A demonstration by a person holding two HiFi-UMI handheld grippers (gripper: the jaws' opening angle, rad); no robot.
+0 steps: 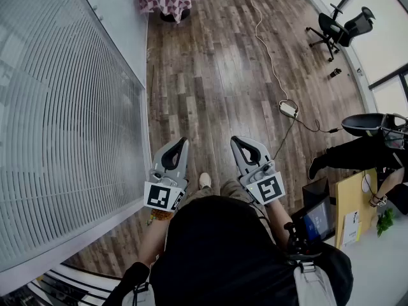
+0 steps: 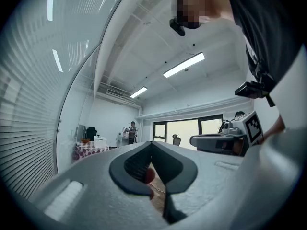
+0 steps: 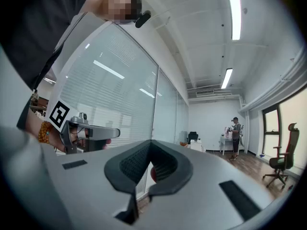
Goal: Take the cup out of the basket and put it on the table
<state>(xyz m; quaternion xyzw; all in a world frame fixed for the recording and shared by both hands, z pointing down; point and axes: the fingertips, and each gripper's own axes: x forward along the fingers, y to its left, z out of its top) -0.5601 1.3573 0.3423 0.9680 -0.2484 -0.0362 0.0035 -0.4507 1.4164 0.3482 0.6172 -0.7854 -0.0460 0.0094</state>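
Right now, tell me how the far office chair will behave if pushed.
The chair would probably roll rather than scrape: it stands on a splayed base on a smooth wood floor. A push high on its back might swivel it. Its slim frame suggests it is fairly light.

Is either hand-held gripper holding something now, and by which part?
Nothing is held: the left hand-held gripper and the right hand-held gripper are shut and empty.
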